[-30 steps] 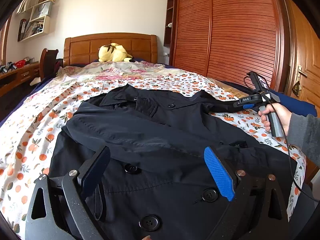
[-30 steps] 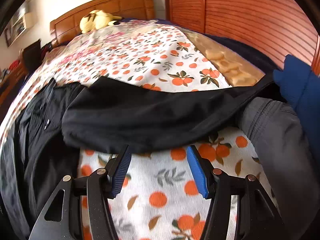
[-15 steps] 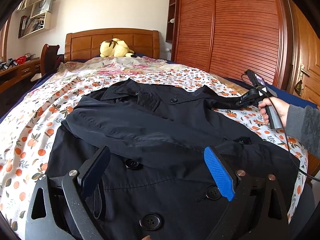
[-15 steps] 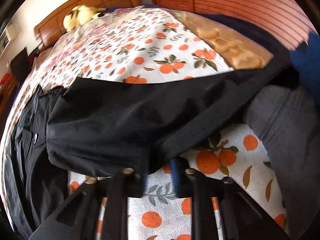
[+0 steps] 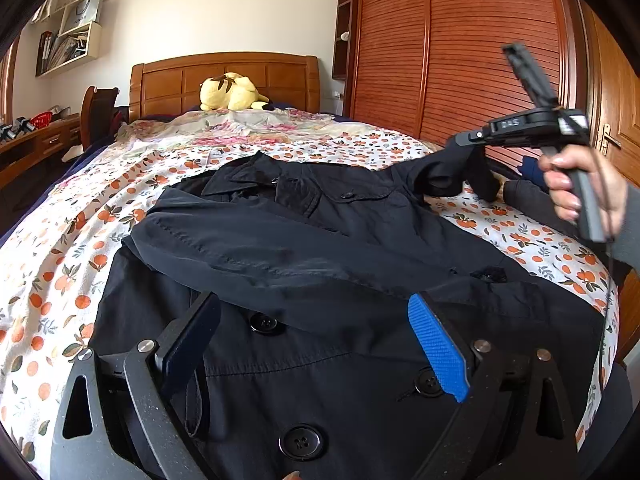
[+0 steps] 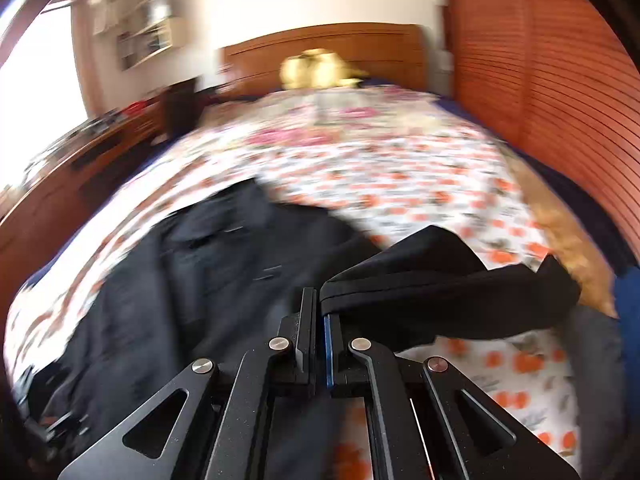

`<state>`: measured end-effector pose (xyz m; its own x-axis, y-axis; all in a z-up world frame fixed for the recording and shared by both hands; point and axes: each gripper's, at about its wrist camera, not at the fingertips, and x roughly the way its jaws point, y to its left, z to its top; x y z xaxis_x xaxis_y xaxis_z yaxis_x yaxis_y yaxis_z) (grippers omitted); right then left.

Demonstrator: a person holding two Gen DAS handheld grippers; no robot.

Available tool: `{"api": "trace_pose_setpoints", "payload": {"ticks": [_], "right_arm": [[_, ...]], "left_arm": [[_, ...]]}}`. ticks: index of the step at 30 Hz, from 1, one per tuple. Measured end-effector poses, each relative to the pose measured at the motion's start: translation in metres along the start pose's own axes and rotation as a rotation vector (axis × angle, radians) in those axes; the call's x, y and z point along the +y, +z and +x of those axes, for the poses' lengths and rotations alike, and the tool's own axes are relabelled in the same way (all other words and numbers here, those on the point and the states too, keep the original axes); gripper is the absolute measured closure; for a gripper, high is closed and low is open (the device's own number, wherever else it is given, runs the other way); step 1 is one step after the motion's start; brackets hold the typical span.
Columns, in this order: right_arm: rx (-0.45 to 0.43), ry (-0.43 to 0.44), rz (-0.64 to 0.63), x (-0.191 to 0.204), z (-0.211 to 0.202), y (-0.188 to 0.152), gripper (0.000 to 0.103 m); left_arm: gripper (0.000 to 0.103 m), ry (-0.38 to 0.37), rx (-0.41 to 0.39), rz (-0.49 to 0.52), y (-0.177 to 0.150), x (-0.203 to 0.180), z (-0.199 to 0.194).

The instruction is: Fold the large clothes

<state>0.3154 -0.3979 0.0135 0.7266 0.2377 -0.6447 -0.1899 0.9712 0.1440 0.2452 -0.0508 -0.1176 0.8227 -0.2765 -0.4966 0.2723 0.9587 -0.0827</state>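
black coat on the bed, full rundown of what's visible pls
The black double-breasted coat of thin woven cloth lies front-up on the orange-print floral bedsheet, collar towards the wooden headboard. Large black four-hole buttons run down its front. One sleeve lies folded across the chest. The other sleeve's cuff is pinched in the shut right gripper and lifted off the sheet. The open left gripper hovers over the hem.

A white wall [image 5: 224,12] is seen behind a wooden headboard [image 5: 224,80]. Louvred wooden wardrobe doors [image 5: 460,52] line the bed's right edge. Wall shelves [image 5: 72,36] are mounted upper left; a desk [image 5: 36,148] stands below. Daylight enters from a window [image 6: 36,80].
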Motion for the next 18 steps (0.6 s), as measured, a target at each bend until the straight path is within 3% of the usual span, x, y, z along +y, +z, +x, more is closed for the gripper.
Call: {"api": "trace_pose_setpoints", "payload": {"ticks": [4,7,8,13,18], "right_arm": [[0.112,0.041,0.019,0.021,0.01,-0.032,0.1],[0.156,0.04,0.021,0.019,0.016,-0.05,0.092],[0.162,0.021,0.028,0.014,0.015,-0.054,0.09],[0.134,-0.019,0.06,-0.008,-0.008,-0.068,0.058],[0.102,-0.107,0.086,-0.009,-0.038,-0.083,0.051]], "left_arm": [[0.008,-0.001,0.004,-0.004,0.0,0.001,0.001],[0.008,-0.003,0.005,-0.004,0.0,0.001,0.001],[0.008,-0.003,0.004,-0.003,-0.001,0.001,0.001],[0.008,-0.003,0.006,0.004,-0.001,0.0,0.001],[0.008,-0.003,0.005,0.012,-0.001,-0.001,0.001]]}}
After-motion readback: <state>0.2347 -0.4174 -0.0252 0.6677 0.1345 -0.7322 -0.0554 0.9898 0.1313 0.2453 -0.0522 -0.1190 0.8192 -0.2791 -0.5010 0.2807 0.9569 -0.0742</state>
